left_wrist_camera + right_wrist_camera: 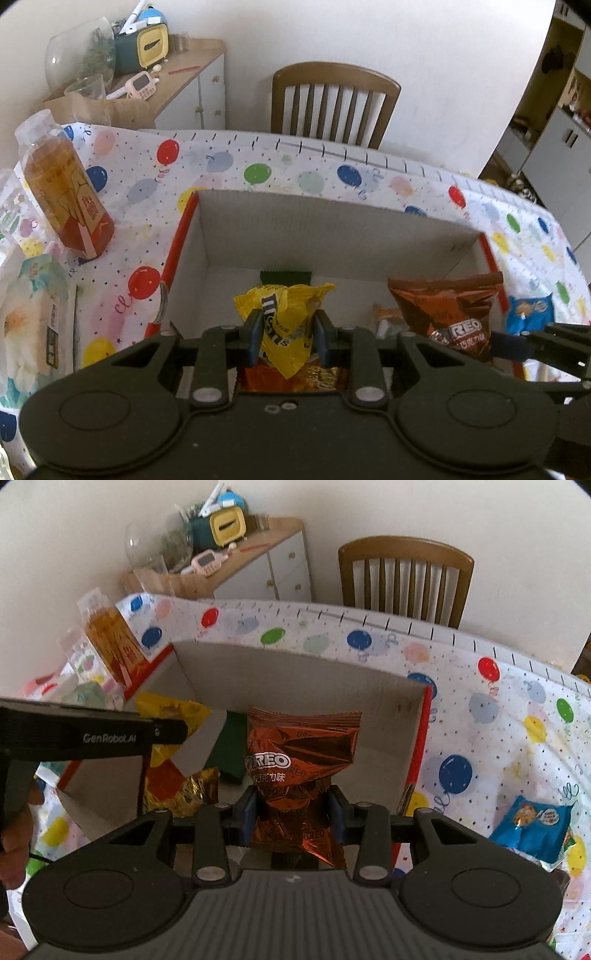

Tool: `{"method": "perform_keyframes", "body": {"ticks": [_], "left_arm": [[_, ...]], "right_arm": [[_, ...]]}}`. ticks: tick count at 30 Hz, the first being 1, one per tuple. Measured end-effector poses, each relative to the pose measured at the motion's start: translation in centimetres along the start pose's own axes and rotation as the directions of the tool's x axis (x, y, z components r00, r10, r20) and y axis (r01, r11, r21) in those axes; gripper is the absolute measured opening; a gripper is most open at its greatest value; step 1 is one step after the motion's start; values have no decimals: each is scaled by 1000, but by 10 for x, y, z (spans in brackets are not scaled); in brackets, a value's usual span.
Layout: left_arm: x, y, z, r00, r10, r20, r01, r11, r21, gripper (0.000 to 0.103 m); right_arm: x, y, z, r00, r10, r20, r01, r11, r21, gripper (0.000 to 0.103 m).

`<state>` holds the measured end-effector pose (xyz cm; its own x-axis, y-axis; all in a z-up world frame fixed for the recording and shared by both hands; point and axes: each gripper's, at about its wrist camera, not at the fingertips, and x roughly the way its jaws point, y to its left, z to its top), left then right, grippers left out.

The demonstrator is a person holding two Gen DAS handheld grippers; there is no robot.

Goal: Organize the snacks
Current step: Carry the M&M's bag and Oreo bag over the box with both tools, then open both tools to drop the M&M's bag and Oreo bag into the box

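My left gripper [286,338] is shut on a yellow M&M's packet [286,321], held over the open cardboard box [325,218] with red outer sides. Below it in the box lies an orange and gold packet [317,378], with a dark green packet [285,276] behind. My right gripper [293,812] is shut on a brown Oreo packet [295,771], held over the same box [314,672] near its right wall. In the left wrist view the Oreo packet [450,314] hangs at the right. A blue cookie packet [532,821] lies on the tablecloth outside the box, to the right.
A bottle of amber drink [64,184] stands left of the box on the balloon-print tablecloth [295,173]. A tissue pack [31,317] lies at the near left. A wooden chair [332,99] stands behind the table, and a cluttered sideboard [177,74] at the back left.
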<state>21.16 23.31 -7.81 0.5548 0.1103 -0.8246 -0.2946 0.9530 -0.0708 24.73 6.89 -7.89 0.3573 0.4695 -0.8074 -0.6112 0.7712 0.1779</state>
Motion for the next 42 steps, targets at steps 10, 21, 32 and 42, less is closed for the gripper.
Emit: {"method": "perform_keyframes", "body": {"ticks": [10,21,32,42], "left_arm": [[26,-8,-9,998,16,-53,-14,999,39,26],[35,-13,-12,996,37,-81,-32,998,62,29],[3,-20,-15,1000,19,-19,-17,998,62,55],[-36,-39,-19,999,-18,51,14,997,77,71]], "right_arm": [[15,-2,-9,999,-4,-33,5,1000,18,39],[8,-4,-11,1000,2,5,-2,1000,4,60],[-17,-10,-16,999,17,40,-18,1000,12,63],[-56,-21,-25,993,49,107,-53,998,32,73]]}}
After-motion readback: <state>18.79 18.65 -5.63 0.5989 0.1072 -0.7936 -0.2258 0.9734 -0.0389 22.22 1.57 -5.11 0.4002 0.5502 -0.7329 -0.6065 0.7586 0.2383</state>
